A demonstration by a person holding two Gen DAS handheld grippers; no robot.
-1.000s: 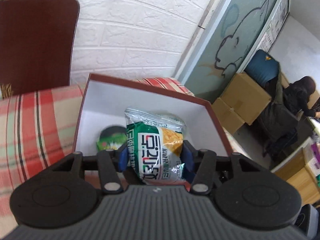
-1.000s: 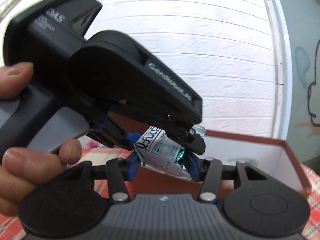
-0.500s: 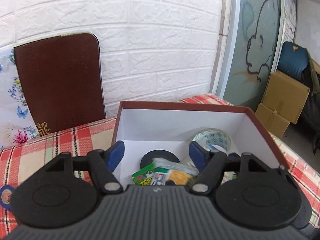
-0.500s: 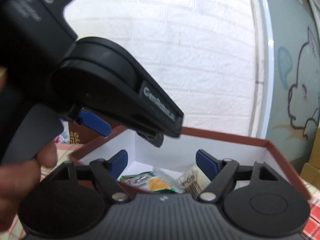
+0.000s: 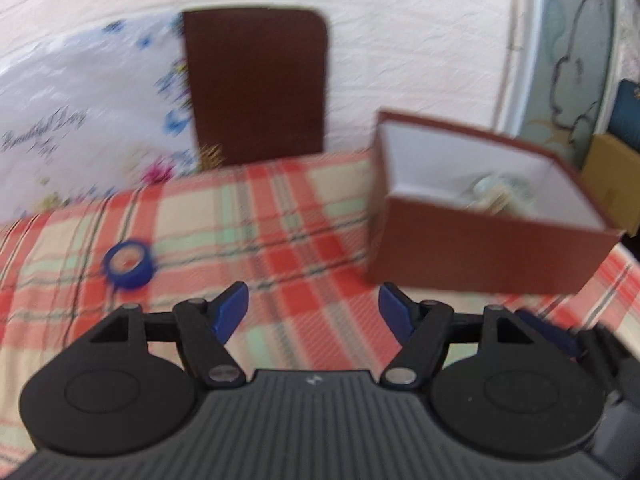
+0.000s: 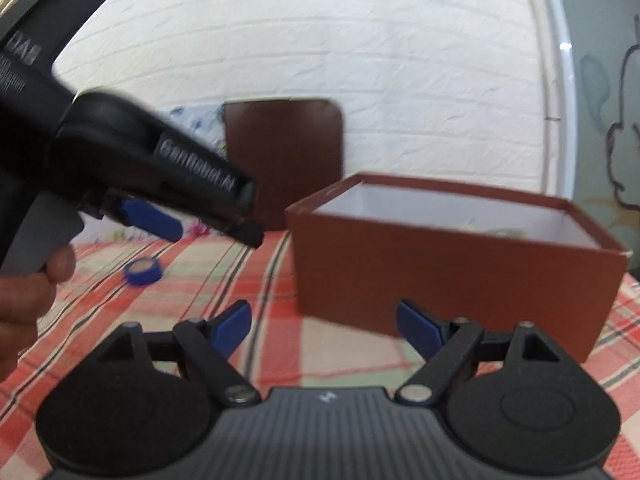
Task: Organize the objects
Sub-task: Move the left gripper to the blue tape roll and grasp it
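Plaid tablecloth (image 5: 304, 216), left hand-held gripper (image 5: 312, 308) wide open, empty, right hand-held gripper (image 6: 324, 322) opening, empty

A dark brown board (image 5: 256, 84) leans against the white brick wall (image 5: 400, 40) at upper centre, a floral sheet (image 5: 92, 120) at its left.

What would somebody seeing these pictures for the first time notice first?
Most striking is the open reddish-brown cardboard box with a white inside, standing on the right of the red plaid tablecloth. Next comes the small blue roll of tape lying alone on the cloth far to the box's left. Behind them a dark brown rounded board leans against the white brick wall.
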